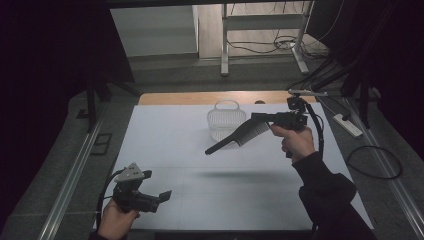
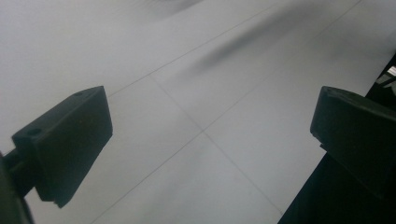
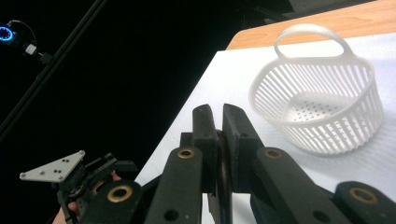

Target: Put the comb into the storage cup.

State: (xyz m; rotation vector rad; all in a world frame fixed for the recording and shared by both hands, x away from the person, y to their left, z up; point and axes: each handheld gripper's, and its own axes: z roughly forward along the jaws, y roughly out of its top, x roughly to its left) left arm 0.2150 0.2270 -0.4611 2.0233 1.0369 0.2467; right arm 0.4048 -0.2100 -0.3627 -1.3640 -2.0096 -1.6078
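At the lower left of the high view, your left gripper (image 1: 159, 198) hangs just above the near edge of the white table (image 1: 165, 135), its grey three-cornered plate (image 1: 132, 172) on top and your left hand (image 1: 116, 218) wrapped around the handle from below. Its jaws stand wide apart with nothing between them; in the left gripper view the two black pads (image 2: 70, 144) sit at the far left and far right of the frame, with bare white table showing across the gap.

Moving toward the middle of the high view, a black comb (image 1: 239, 136) hangs in the air above the table, slanting from lower left to upper right, with its narrow handle end pointing down to the left and its toothed part toward the right. Its long soft shadow lies on the table below it. Just behind the comb, in the upper middle of the frame, a white slotted basket (image 1: 223, 120) with an arched handle stands upright on the table, near the far edge where a strip of bare wood shows.

At the right, your right gripper (image 1: 261, 118) clamps the toothed end of the comb, held level by your right hand (image 1: 296, 142). In the right gripper view the two jaws press close together on the thin edge of the comb (image 3: 223, 163) at bottom centre, with the basket (image 3: 322, 93) at the upper right.
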